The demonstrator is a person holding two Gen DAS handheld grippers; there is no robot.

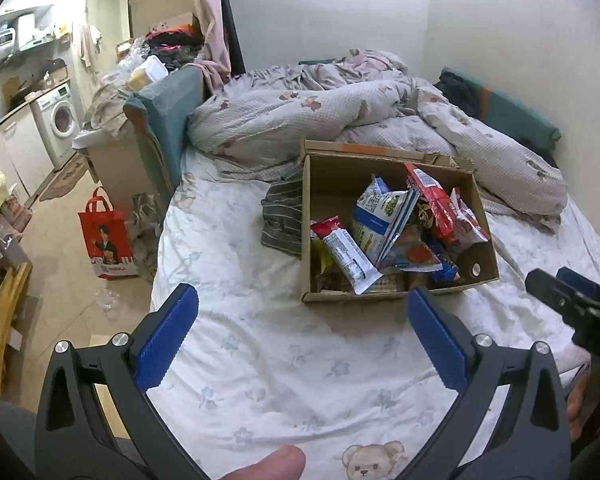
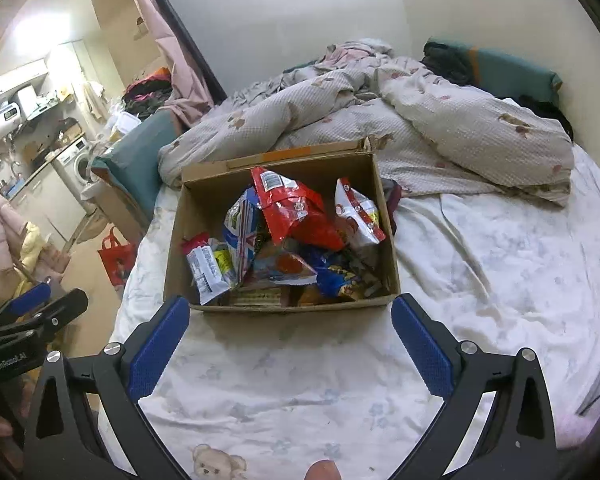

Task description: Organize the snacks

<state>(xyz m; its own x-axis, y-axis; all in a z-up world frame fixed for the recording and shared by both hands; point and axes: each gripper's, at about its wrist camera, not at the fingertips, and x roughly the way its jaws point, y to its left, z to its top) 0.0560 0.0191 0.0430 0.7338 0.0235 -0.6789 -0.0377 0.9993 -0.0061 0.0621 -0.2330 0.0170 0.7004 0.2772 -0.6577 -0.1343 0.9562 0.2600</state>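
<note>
Snack packets (image 2: 288, 236) — jumbled in open box (image 2: 178, 240)

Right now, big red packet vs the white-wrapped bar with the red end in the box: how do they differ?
The big red packet is wide, crinkled and mostly red; the white-wrapped bar is narrow, mostly white with one red end. The red packet stands propped high toward the back of the cardboard box; the bar leans at the box's front left, lower down. Both are sealed snacks inside the box, untouched by either open gripper.

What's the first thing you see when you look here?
A cardboard box crammed with bright snack packets sits mid-bed, a big red bag sticking up highest. Behind it lies a rumpled quilt. Both grippers, left and right, are open and empty.
</note>
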